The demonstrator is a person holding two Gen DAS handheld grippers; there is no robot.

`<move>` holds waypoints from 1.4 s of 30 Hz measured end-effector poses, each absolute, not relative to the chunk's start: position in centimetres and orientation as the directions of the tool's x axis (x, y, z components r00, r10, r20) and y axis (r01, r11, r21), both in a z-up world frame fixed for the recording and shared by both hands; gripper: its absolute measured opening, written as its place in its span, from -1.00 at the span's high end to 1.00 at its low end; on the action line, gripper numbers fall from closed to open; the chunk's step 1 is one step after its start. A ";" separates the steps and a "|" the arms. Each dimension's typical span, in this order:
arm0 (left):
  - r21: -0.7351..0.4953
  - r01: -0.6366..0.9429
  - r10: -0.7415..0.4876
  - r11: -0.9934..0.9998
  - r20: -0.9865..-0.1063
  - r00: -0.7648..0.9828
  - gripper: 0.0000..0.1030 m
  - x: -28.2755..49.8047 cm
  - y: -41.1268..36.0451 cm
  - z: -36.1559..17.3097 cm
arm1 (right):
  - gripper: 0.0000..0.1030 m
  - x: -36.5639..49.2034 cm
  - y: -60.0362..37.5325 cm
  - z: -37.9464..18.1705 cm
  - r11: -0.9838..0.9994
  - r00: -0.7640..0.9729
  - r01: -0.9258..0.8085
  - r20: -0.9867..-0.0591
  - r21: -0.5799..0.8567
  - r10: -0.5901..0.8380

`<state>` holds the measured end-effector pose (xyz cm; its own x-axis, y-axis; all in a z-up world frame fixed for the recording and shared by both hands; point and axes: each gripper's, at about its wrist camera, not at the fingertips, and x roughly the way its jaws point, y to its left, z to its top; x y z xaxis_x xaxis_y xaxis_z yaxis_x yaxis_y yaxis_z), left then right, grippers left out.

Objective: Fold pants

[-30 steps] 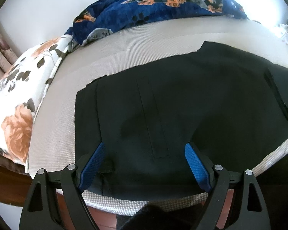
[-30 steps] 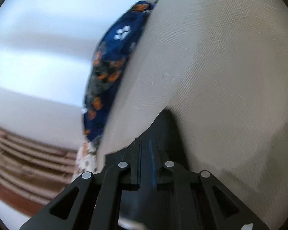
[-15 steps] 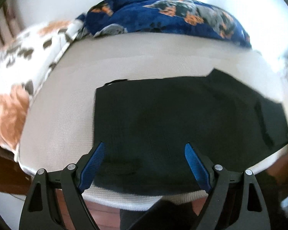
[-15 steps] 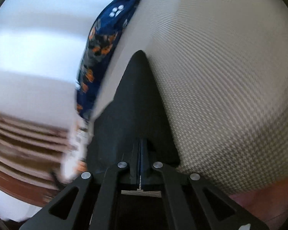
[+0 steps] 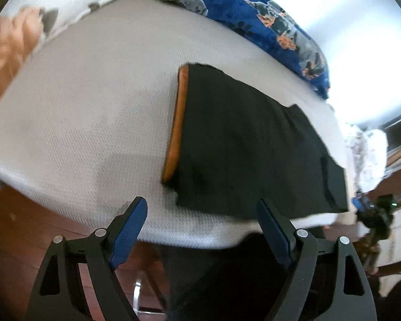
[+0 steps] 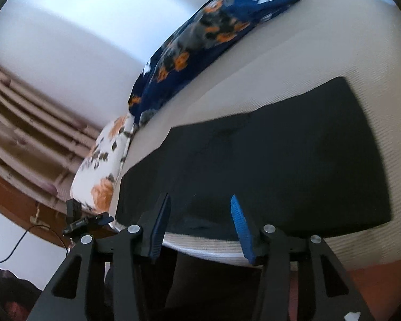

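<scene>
The black pants (image 5: 256, 144) are laid flat in a folded band along the near edge of the bed (image 5: 93, 123). Nothing is held: the left gripper (image 5: 203, 224) is spread wide, the right gripper (image 6: 200, 222) partly spread. A further fold is judged next, requiring one end to be gripped.

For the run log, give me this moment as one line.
left claw: open | right claw: open | pants: flat on bed, unheld

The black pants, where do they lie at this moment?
The black pants lie flat on the white mattress near its front edge, right of centre in the left wrist view, below the blue dog-print blanket.
</scene>
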<state>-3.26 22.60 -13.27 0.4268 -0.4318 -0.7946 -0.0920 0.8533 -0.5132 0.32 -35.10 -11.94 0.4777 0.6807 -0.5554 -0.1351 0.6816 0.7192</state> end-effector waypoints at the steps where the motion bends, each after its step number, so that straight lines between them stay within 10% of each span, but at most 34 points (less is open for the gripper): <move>1: -0.549 -0.089 -0.465 0.831 -0.774 0.430 -0.61 -3.6 22.7 -13.4 | 0.10 0.4 -34.9 -12.1 0.676 0.476 -0.135 -0.551 0.724 0.686; 24: -0.854 -0.147 -0.679 0.499 -0.491 0.546 -0.61 -1.1 23.7 -15.5 | -0.27 0.3 -33.7 -14.3 0.599 0.459 -0.055 -0.512 0.799 0.726; 42: -0.867 -0.338 -0.639 0.366 -0.498 0.586 -0.61 -0.6 22.5 -18.2 | -0.35 0.1 -33.0 -15.1 0.587 0.431 -0.048 -0.513 0.808 0.742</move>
<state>-0.61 22.53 -18.19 0.5861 -0.6390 -0.4982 -0.3384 0.3657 -0.8670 0.13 -32.97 -15.14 0.4312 0.7420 -0.5134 -0.0476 0.5869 0.8083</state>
